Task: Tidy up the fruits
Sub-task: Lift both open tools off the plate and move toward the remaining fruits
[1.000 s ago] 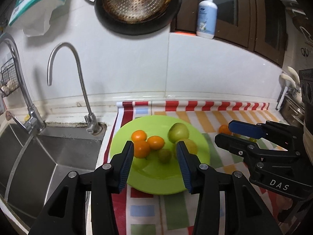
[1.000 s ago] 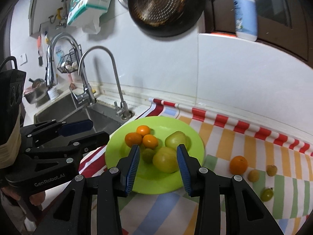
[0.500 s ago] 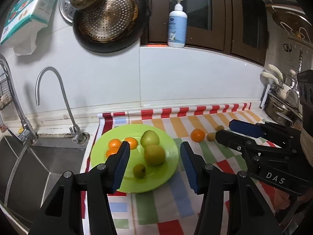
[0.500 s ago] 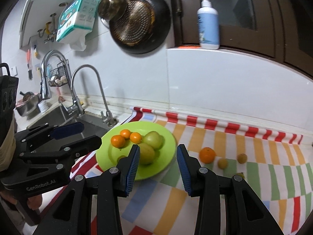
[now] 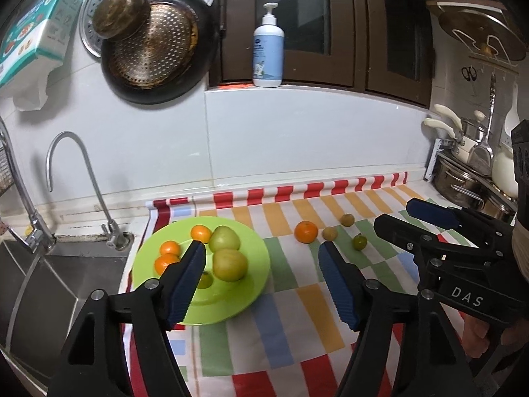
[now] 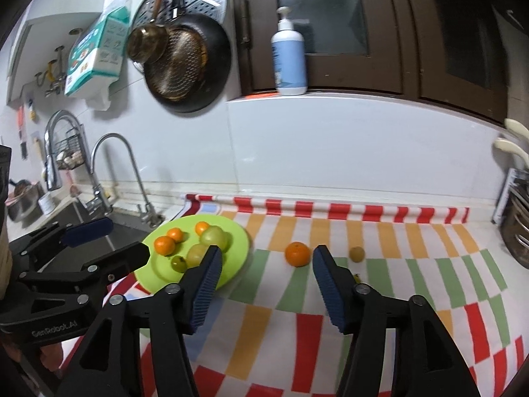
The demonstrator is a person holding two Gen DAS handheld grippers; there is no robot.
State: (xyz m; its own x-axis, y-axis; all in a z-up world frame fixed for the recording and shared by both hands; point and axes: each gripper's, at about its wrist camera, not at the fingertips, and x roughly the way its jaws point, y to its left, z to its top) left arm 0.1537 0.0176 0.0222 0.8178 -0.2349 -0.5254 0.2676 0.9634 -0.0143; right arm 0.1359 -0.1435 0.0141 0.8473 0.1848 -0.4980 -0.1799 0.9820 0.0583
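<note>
Left gripper (image 5: pixel 263 259), seen from its own wrist camera, has nothing between its fingers, and its jaws are opening. Behind its left finger lies the green plate (image 5: pixel 251 284), which carries three small oranges, two big green fruits and one small green fruit that the finger half hides. Ahead and to the right of this gripper, on the striped cloth (image 5: pixel 297 324), four fruits are not yet collected: a loose orange (image 5: pixel 306 231), two small yellowish fruits (image 5: pixel 330 233) behind it and a small green one (image 5: pixel 359 241). The right gripper (image 5: pixel 391 215) enters this view from the right side, also empty.

From the right wrist camera, the right gripper (image 6: pixel 264 258) is released too; its jaws are opening and they hold nothing. The loose orange (image 6: pixel 298 254) sits just ahead of it, between the lines of the two fingers and close to the right one, but not touched. One yellowish fruit (image 6: pixel 357 253) is further to the right. The plate (image 6: pixel 238 258) is ahead on the left, partly behind the left finger.

I judge the task a little over half done: six fruits are on the plate and four wait on the cloth. The loose orange looks like the next one for the right gripper.
</note>
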